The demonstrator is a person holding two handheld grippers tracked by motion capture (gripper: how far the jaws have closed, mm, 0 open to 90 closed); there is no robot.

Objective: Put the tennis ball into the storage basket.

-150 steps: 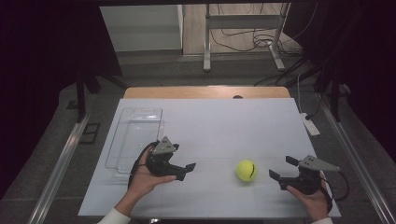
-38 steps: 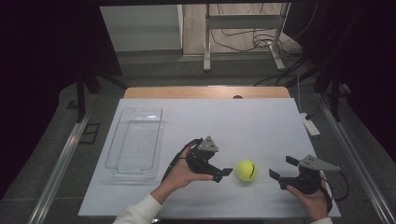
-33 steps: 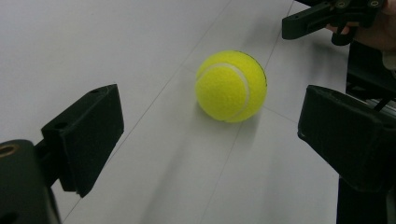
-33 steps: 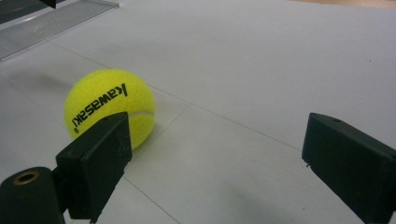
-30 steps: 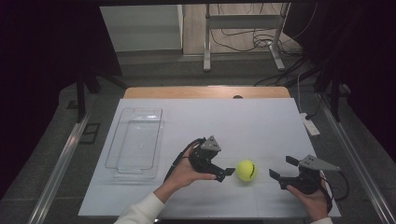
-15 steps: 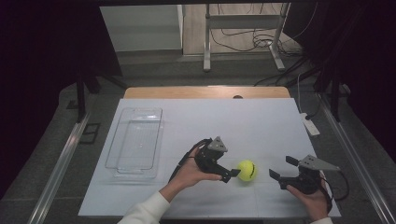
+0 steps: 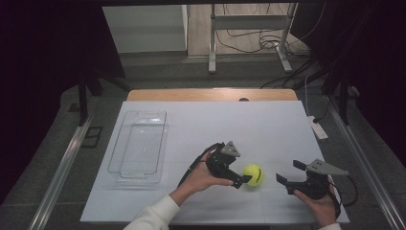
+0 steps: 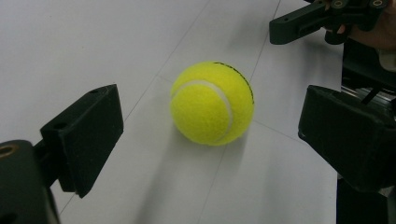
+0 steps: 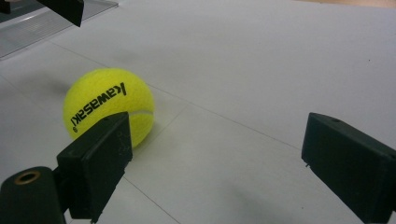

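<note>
A yellow tennis ball (image 7: 252,175) with black lettering rests on the white table (image 7: 215,120), right of centre near the front. My left gripper (image 7: 245,175) is open, its jaws just reaching the ball's left side. In the left gripper view the ball (image 8: 212,103) lies between and a little beyond the two spread jaws, touching neither. My right gripper (image 7: 287,173) is open and holds nothing, a short way to the right of the ball. In the right gripper view the ball (image 9: 109,105) sits behind the left jaw.
A clear plastic tray (image 7: 140,143) lies on the table's left side. A white power strip (image 7: 318,127) sits at the right edge. Beyond the table stand a metal frame (image 7: 249,28) and cables on the floor.
My left gripper has travelled right across the table from beside the tray up to the ball, staying open. The ball and my right gripper have not moved.
</note>
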